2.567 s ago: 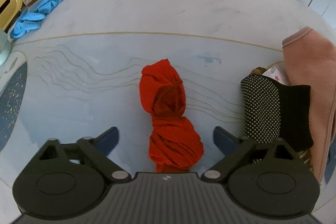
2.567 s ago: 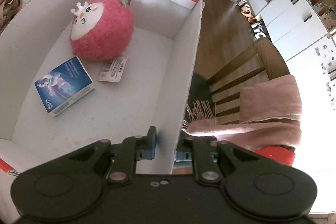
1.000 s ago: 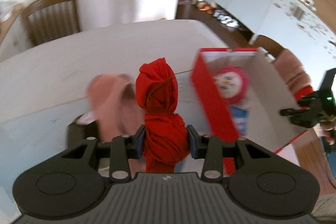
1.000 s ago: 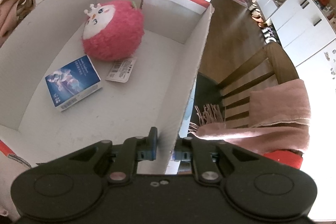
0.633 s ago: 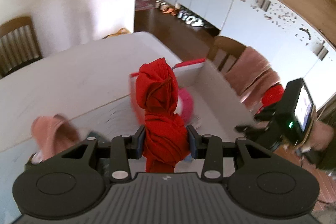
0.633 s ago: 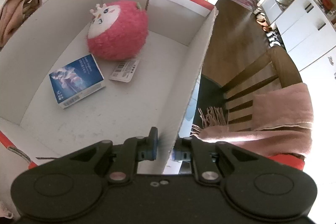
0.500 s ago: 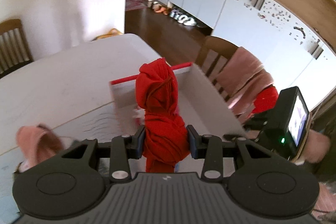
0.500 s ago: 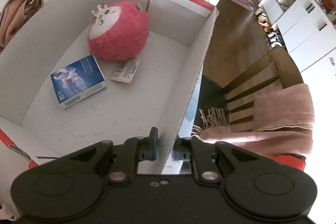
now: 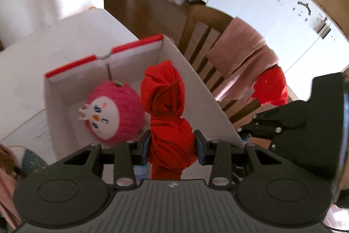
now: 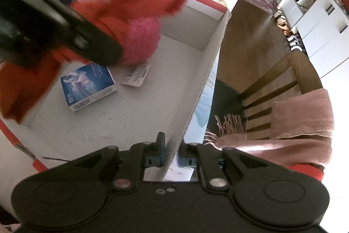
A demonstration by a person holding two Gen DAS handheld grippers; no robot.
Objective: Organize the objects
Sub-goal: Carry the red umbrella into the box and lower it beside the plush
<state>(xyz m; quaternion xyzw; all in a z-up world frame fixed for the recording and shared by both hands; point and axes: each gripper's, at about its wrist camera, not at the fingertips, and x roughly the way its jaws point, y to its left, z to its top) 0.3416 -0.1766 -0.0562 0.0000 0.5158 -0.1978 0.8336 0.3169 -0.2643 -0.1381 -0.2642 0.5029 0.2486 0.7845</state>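
The knotted bundle of red knit cloth (image 9: 169, 115) is pinched between the fingers of your left gripper (image 9: 172, 144), held in the air over the open white cardboard box with red trim (image 9: 104, 56). It is soft and light, I judge, and it will sag and spring back, so squeezing it at the thick lower knot, as you do now, is the sound place; a grip on the loose upper fold would likely slip. A tail of the cloth hangs below the gripper in the right wrist view, blurred, and could catch on the box rim.

Inside the box lie a round pink plush toy with a white face (image 9: 112, 115), a small blue printed carton (image 10: 87, 86) and a white barcode tag (image 10: 136, 75); the floor near the carton is bare.

Your right gripper (image 10: 171, 155) is clamped on the near side wall of the box, steadying it. Beyond stands a wooden chair draped with a pink fringed scarf (image 10: 301, 121).
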